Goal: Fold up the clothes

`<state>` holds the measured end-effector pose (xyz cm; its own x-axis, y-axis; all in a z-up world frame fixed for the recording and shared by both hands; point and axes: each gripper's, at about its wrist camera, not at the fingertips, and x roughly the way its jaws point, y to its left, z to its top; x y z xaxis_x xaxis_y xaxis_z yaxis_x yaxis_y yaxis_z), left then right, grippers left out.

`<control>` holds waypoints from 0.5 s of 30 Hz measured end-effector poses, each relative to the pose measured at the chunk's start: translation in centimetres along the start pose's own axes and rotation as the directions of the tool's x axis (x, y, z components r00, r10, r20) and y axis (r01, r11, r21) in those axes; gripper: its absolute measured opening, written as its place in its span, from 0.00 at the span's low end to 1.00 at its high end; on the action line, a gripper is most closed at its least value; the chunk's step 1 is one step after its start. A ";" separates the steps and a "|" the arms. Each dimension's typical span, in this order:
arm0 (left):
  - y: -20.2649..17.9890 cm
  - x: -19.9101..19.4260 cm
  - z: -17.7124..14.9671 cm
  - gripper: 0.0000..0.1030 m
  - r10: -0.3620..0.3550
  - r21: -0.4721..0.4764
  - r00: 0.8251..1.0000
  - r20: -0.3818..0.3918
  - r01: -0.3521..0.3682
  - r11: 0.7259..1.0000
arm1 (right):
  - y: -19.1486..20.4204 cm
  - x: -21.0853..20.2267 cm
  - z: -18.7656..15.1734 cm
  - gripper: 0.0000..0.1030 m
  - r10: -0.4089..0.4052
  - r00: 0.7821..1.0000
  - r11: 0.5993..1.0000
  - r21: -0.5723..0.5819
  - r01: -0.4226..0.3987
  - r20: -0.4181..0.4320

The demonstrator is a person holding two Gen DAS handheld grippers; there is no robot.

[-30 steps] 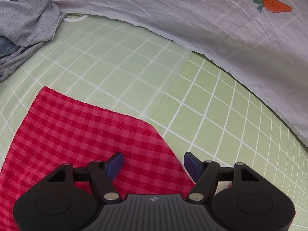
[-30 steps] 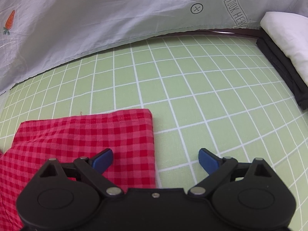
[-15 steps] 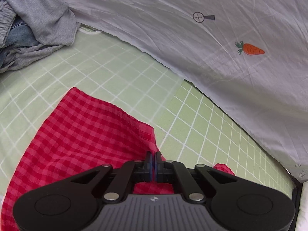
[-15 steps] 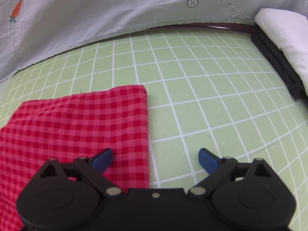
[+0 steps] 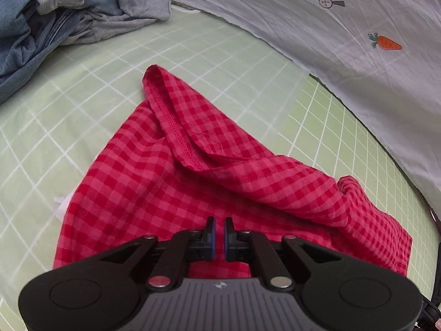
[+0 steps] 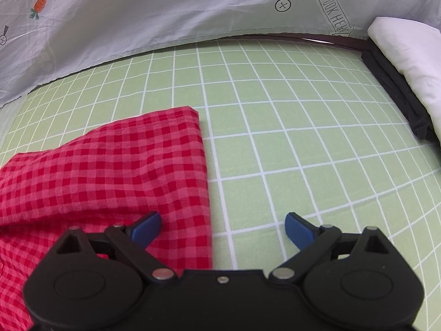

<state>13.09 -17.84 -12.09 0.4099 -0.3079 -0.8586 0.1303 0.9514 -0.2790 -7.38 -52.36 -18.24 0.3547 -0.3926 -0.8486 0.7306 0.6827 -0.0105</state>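
A bed with a green checked sheet carries a red checked garment, a heap of grey and blue clothes, a white pillow and a pale quilt.

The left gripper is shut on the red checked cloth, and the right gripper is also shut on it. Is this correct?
Not fully. The left gripper is shut on the red checked cloth, but the right gripper is open: in the right wrist view its jaws stand wide apart over the cloth's edge.

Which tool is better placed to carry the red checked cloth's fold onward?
Left. The left tool is shut on the red checked cloth, lifting it. The right tool is open, holding nothing.
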 end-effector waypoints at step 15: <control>-3.9 0.6 7.4 0.39 -0.175 0.144 0.982 0.077 0.163 0.976 | -0.1 0.2 0.1 0.97 -0.005 1.000 1.000 -0.004 0.005 -0.010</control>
<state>19.51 -21.77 -8.35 0.4488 -0.4684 -0.7610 0.3238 0.8790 -0.3501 -7.32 -52.56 -18.31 0.3452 -0.3901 -0.8536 0.7298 0.6834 -0.0172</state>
